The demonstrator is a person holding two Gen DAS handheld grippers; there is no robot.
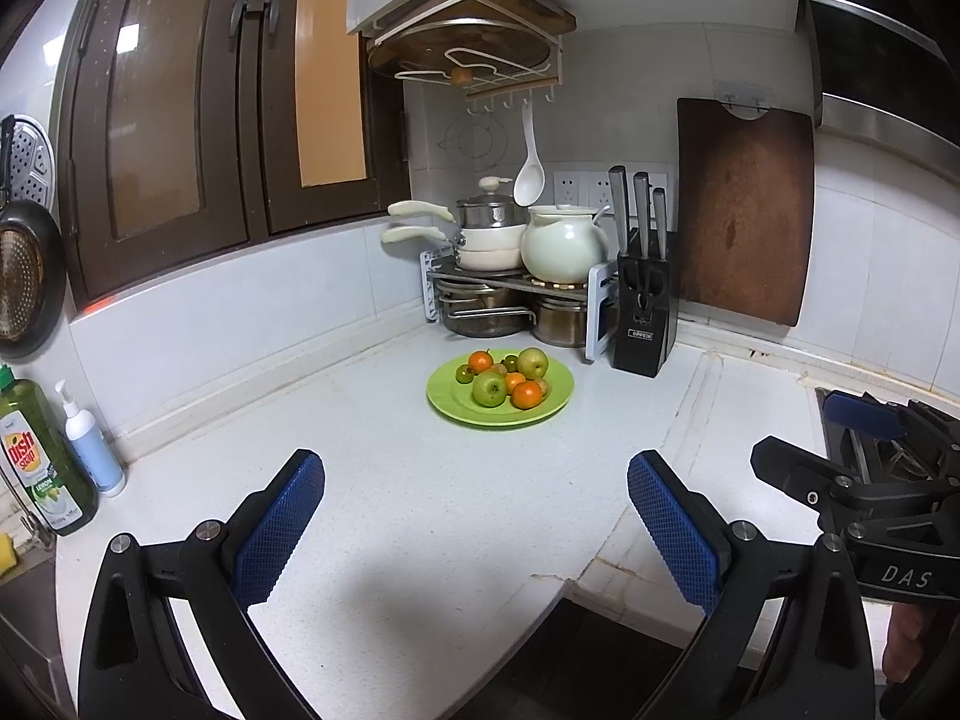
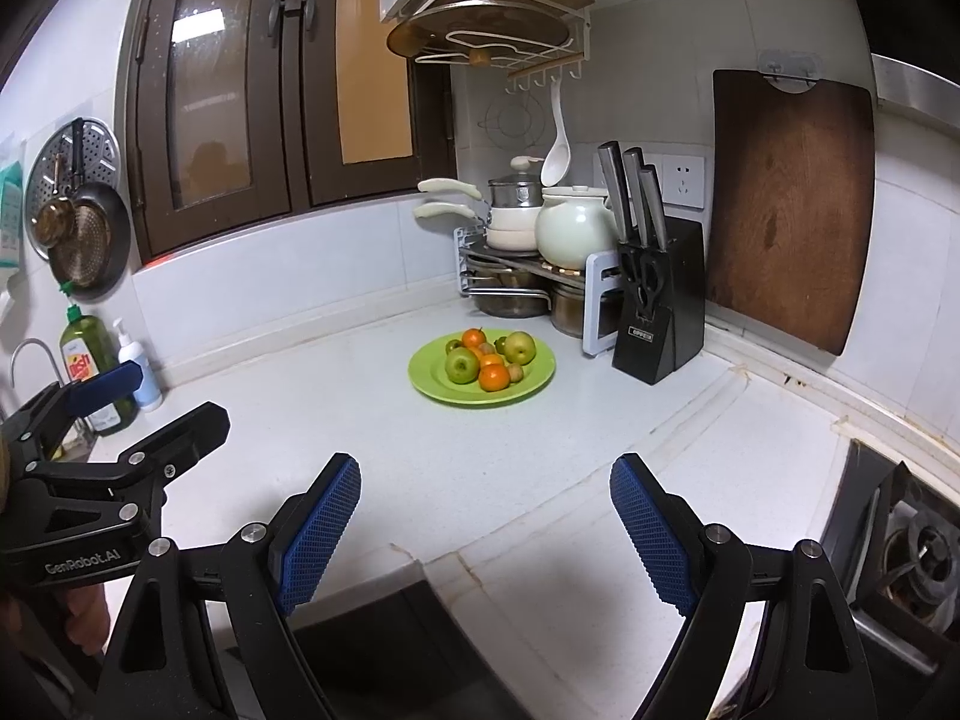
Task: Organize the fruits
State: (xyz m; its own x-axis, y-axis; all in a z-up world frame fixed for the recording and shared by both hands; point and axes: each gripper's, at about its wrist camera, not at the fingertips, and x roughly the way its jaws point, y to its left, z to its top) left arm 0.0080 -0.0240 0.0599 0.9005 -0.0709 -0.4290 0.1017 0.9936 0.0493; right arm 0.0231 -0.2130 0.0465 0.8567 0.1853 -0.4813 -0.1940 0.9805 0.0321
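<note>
Two hand-held grippers are held low over the white tabletop [image 1: 372, 480], the left hand-held gripper [image 1: 476, 516] and the right hand-held gripper [image 2: 486, 516], both with blue pads spread wide and nothing caught between them. Nothing is parked between them and the fruit, so the stretch of tabletop ahead is bare. The fruits [image 1: 507, 378] are piled on a green plate [image 1: 447, 405] further back, near the corner: two green apples, a few oranges and some smaller bits that can't really be made out. Behind the plate a metal rack [image 1: 432, 285] is stacked with cream pans and a white pot on top, steel pots tucked under it. Just right of that a black knife block [image 1: 645, 324] is stood, with a dark wooden cutting board [image 1: 747, 216] hung on the wall beside it. Over on the left a dish soap bottle [image 1: 42, 456] and a white pump bottle [image 1: 90, 444] are set against the backsplash. A stove burner [image 2: 918, 546] is cut off at the right edge, and only a sliver of a person's hand [image 1: 906, 642] is seen.
</note>
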